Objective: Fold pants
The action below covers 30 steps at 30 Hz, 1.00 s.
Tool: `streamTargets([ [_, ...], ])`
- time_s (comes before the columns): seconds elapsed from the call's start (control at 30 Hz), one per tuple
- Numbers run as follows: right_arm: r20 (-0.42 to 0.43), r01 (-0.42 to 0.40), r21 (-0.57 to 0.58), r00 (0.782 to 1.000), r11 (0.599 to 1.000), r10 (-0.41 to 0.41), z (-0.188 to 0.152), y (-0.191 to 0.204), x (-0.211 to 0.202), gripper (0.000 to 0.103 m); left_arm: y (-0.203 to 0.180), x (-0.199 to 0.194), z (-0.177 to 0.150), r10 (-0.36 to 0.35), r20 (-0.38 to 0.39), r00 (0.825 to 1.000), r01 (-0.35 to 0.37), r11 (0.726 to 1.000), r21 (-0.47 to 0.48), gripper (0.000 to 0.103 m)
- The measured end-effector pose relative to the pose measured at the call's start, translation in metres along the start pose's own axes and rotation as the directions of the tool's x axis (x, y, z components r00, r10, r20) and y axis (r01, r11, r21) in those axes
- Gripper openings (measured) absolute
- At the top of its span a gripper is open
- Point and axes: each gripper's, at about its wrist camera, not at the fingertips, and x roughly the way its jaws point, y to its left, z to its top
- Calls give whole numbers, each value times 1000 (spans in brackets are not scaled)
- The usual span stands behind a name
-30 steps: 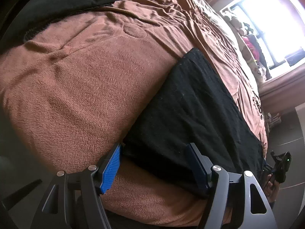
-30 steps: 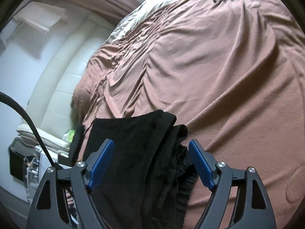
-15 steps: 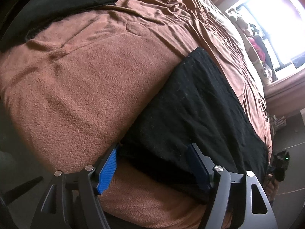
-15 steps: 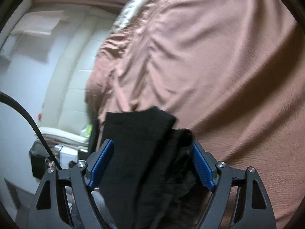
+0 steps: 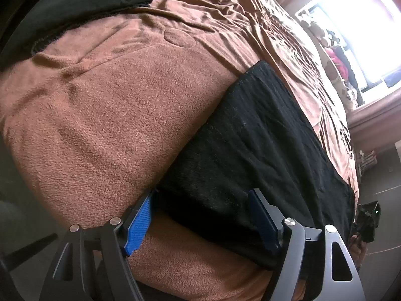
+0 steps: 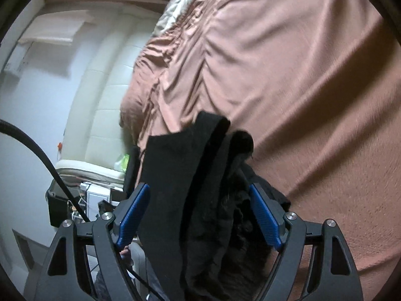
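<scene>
A home bedroom: a bed under a brown fleece blanket (image 5: 105, 105), its padded cream headboard (image 6: 100, 115) behind, a bright window (image 5: 356, 25) beyond it.

One pair of black pants (image 5: 250, 150), folded flat on the bed (image 5: 112, 125). One brown blanket (image 6: 300, 87) covering that bed. One second black garment (image 5: 75, 2) at the far left. Two claws: the left claw (image 5: 200, 215) and the right claw (image 6: 198, 213), each with two blue pads (image 5: 140, 223). One window (image 5: 351, 37) at the far right. One black cable (image 6: 37, 148), left.
</scene>
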Motion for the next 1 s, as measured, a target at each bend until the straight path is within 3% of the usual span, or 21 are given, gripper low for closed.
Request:
streamTargets([
  [0.17,1,15,-22,1000,1000,-15,5,10,-6,80,-2,1,-1,7,0,1000,-7,1000,11,77],
  [0.33,39,-53,-151,997,987,59,2,54,-24,80,-3,2,0,10,0,1000,-10,1000,9,78],
  [0.6,-21,-86,-252,996,964,84,-2,93,-12,80,-4,3,-1,15,4,1000,-15,1000,16,81],
  [0.8,-11,58,-259,998,964,-63,7,79,7,80,-4,3,-2,7,5,1000,-7,1000,17,81],
  [1.0,-15,112,-183,993,977,-117,6,55,13,80,-3,1,-4,1,9,1000,-1,1000,15,81],
])
